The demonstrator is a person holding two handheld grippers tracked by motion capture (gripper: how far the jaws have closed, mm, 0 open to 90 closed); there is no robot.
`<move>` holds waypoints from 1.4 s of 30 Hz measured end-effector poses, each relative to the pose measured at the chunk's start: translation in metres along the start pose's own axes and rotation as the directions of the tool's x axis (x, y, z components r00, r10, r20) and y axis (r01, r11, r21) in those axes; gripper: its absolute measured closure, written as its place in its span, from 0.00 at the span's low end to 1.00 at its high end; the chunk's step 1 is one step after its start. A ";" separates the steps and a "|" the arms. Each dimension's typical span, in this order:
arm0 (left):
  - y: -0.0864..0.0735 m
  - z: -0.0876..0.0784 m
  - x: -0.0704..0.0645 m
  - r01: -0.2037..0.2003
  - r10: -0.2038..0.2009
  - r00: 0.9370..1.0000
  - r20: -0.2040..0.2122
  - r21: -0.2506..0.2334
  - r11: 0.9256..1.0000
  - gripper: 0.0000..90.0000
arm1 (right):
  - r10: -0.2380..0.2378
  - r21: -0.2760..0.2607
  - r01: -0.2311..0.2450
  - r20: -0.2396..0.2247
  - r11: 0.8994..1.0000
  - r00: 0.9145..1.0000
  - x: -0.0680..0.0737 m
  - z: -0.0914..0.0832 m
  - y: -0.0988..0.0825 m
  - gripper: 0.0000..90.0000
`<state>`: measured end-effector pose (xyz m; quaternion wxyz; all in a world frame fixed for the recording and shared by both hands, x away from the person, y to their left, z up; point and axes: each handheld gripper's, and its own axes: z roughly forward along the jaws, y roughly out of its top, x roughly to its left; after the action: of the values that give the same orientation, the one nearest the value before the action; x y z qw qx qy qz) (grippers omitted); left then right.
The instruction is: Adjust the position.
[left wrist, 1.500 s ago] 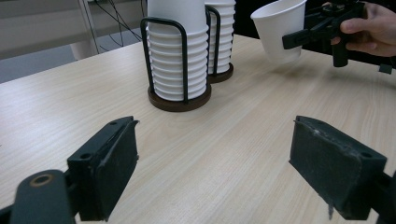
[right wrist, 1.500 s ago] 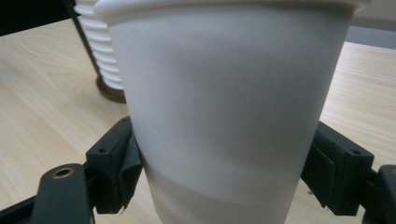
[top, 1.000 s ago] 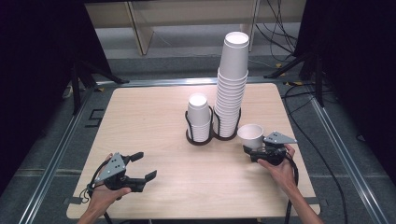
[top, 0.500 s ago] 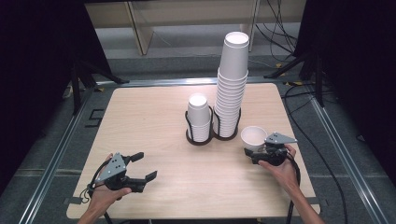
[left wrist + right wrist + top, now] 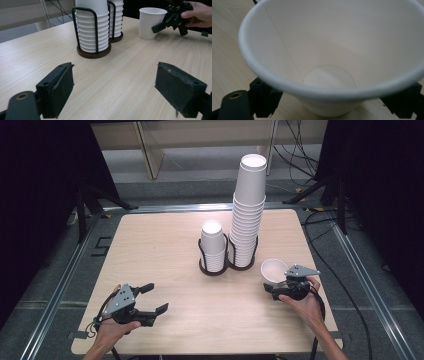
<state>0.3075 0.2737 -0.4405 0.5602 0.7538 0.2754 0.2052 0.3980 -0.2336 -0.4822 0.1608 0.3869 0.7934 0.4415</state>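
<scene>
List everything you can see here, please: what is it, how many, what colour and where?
Single paper cup: one, white, upright on the table, right of the racks, between the right tongs' jaws.
Tall cup stack: one, white, in the right rack.
Short cup stack: one, white, in the left rack.
Wire racks: two, black with dark round bases, table centre.
Table: one, light wood.
Left tongs: black, open, nothing between them, front left.
Right tongs: black, at the single cup.

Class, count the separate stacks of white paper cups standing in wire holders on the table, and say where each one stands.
2. The short stack stands in the left holder at mid-table; the tall stack stands in the right holder beside it. A single cup stands apart, at the right gripper.
</scene>
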 end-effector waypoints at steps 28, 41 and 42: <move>-0.002 0.001 0.002 0.008 -0.008 1.000 -0.007 0.005 1.000 0.17 | 0.060 0.000 -0.060 0.020 0.998 0.998 0.013 -0.044 -0.024 0.17; -0.002 0.001 0.003 0.010 -0.010 1.000 -0.011 0.013 1.000 0.17 | 0.059 -0.109 -0.060 -0.009 0.992 0.998 0.037 -0.071 -0.015 0.17; -0.002 0.000 0.003 0.010 -0.009 1.000 -0.018 0.025 1.000 0.17 | 0.067 -0.122 -0.069 -0.022 0.990 0.998 0.041 -0.072 -0.012 0.17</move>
<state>0.3096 0.2762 -0.4424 0.5493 0.7575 0.2865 0.2059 0.3228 -0.2480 -0.4488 0.1621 0.3992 0.7524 0.4982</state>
